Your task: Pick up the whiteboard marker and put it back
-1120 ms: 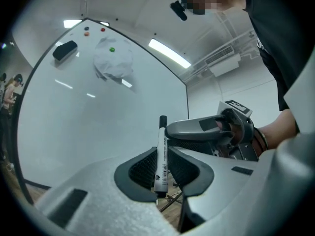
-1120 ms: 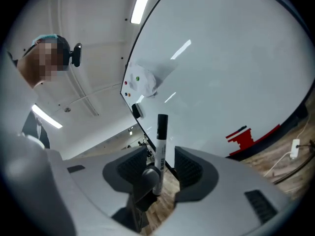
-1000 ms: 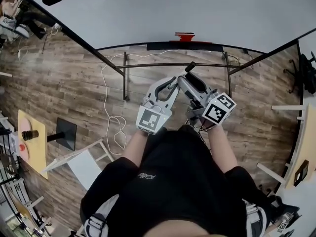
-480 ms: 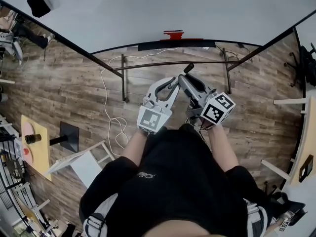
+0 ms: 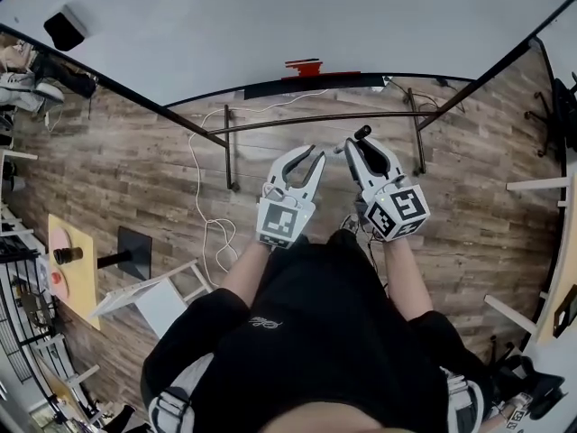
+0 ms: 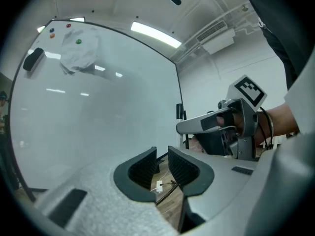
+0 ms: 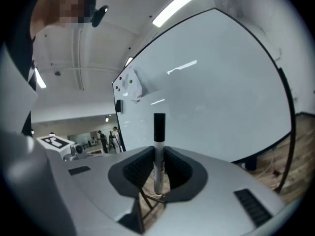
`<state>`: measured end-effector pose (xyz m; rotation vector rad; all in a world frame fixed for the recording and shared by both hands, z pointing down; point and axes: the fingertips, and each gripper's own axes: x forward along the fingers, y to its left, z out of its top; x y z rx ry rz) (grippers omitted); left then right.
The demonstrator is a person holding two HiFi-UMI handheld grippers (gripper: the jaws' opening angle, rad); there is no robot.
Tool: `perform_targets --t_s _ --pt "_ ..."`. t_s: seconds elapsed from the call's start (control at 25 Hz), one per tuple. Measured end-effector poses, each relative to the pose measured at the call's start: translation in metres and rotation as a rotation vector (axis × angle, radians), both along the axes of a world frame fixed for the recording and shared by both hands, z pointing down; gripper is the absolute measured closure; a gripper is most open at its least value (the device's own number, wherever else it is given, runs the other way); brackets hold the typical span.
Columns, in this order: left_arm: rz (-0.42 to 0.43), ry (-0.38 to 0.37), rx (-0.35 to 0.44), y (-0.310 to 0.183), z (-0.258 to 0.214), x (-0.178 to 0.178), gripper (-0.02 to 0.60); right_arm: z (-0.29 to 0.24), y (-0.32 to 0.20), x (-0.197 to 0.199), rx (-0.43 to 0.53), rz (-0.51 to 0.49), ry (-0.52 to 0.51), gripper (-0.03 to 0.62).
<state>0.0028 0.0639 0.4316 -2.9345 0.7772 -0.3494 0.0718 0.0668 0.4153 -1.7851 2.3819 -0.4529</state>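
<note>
Your right gripper [image 7: 158, 167] has just closed and now pinches the whiteboard marker [image 7: 159, 132]. Your left gripper [image 6: 162, 157] is spread and empty. You have it picked up; putting it back remains.

White plastic whiteboard marker [image 7: 158, 153], black cap. Pale grey plastic right gripper [image 5: 363, 144], black-and-white square-patterned cube [image 5: 401, 210]. Brown wood-plank floor [image 5: 135, 152].

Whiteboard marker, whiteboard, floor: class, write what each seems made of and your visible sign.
Whiteboard marker: probably plastic; smooth pale barrel, matte black cap.
Whiteboard: glossy white coated panel; ceiling lights reflect in it.
Floor: wood-look planks with grain and seams; solid wood or laminate cannot be told.
</note>
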Motion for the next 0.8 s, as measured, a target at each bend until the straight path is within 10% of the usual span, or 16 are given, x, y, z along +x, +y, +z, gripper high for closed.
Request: perform_targets --t_s 0.52,0.8 --pt "-0.187 -0.014 -0.138 0.01 0.033 0.06 0.573 0.033 0.028 0.081 -0.062 0.015 0.599 0.538" --pt "-0.285 -0.044 -0.161 0.018 0.048 0.063 0.575 0.051 0.028 0.097 -0.058 -0.051 0.703 0.537"
